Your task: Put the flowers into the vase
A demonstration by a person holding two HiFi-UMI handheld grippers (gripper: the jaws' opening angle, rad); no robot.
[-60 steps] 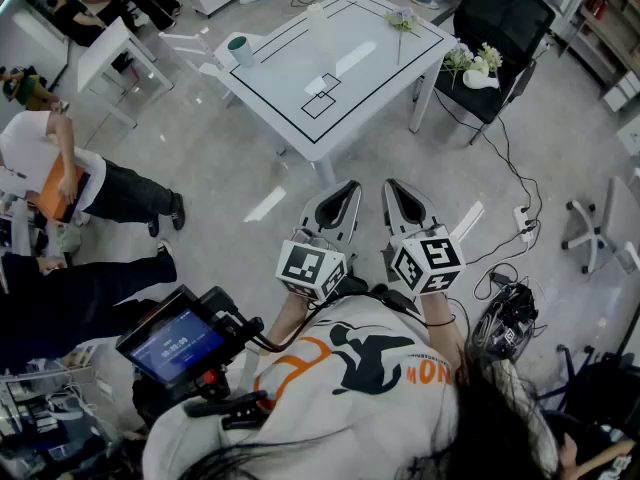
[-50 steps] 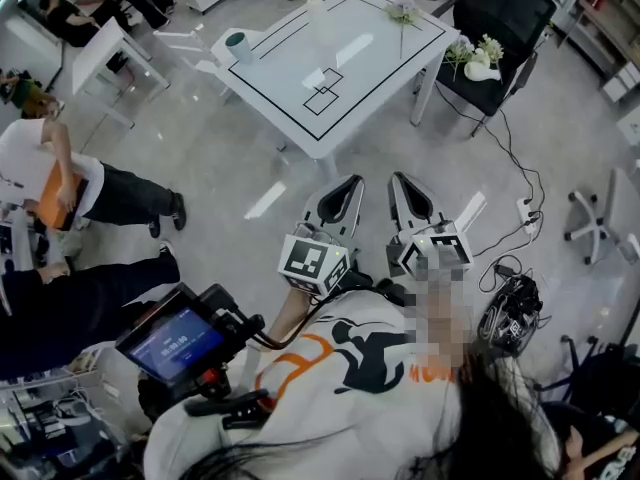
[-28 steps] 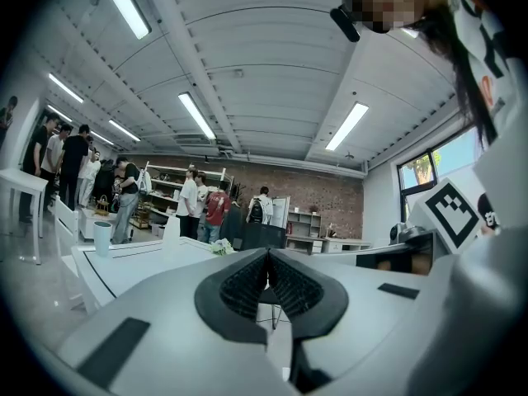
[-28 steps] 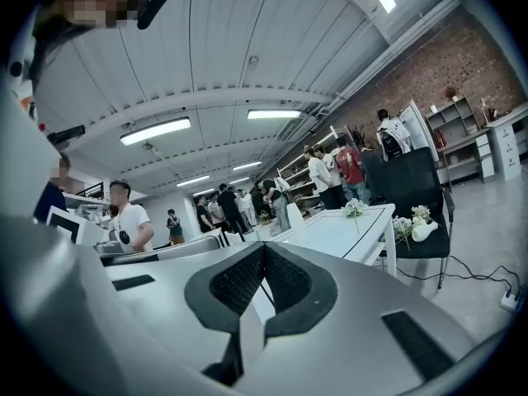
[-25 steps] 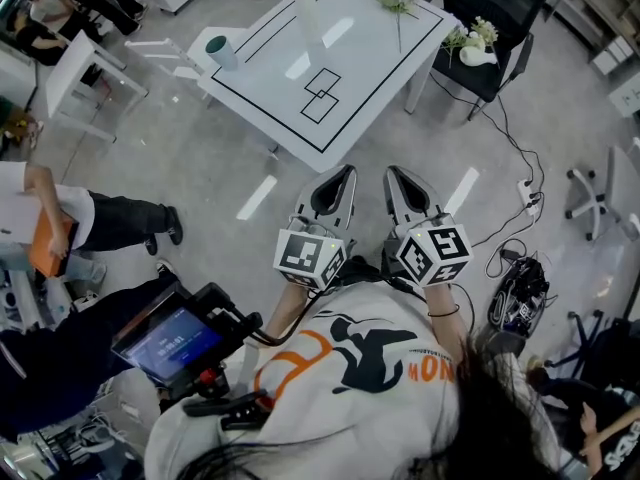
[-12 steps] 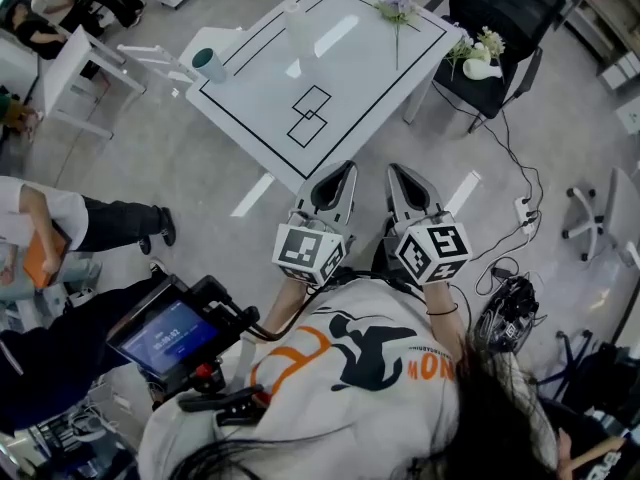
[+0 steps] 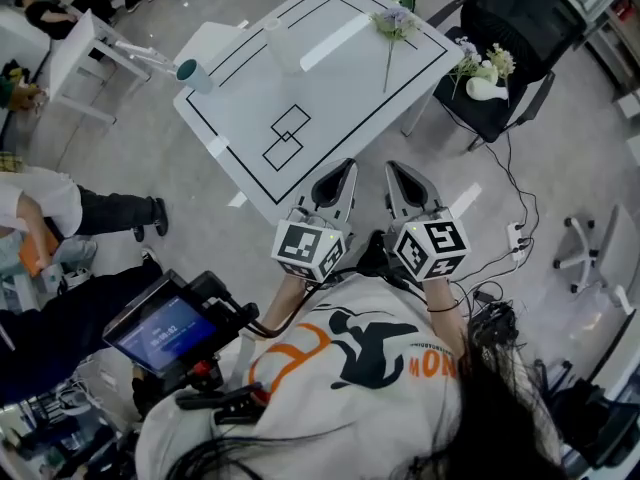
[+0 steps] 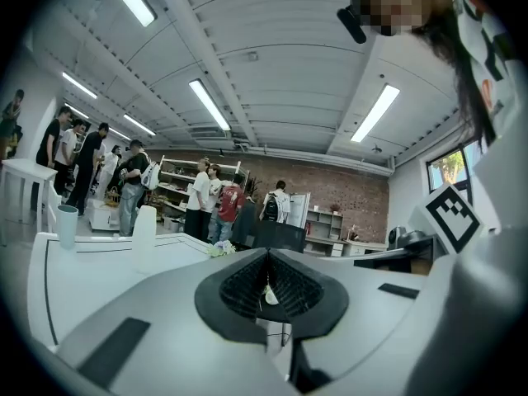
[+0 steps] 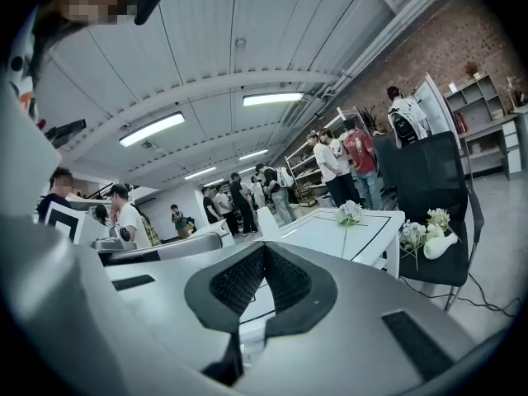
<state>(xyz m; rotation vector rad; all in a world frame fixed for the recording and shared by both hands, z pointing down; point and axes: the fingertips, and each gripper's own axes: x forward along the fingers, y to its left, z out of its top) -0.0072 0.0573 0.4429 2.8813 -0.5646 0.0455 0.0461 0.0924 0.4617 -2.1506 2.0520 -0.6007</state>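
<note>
A purple-white flower (image 7: 393,20) lies on the white table (image 7: 330,98) near its far right corner, its stem pointing toward me. A tall translucent white vase (image 7: 283,45) stands at the table's far side. Both show again in the gripper views: the vase (image 8: 144,238) and flower (image 8: 221,248) to the left one, the flower (image 9: 350,214) and vase (image 9: 268,221) to the right one. My left gripper (image 7: 346,166) and right gripper (image 7: 392,168) hang side by side just short of the table's near corner. Both are shut and hold nothing.
A teal cup (image 7: 189,74) stands on a side ledge at the table's left. A black chair (image 7: 520,28) to the right carries more flowers and a small white vase (image 7: 485,86). People (image 7: 60,208) stand at left; cables (image 7: 515,233) lie on the floor at right.
The table has drawn closer and now lies just in front of both grippers. Both grippers stayed shut and side by side.
</note>
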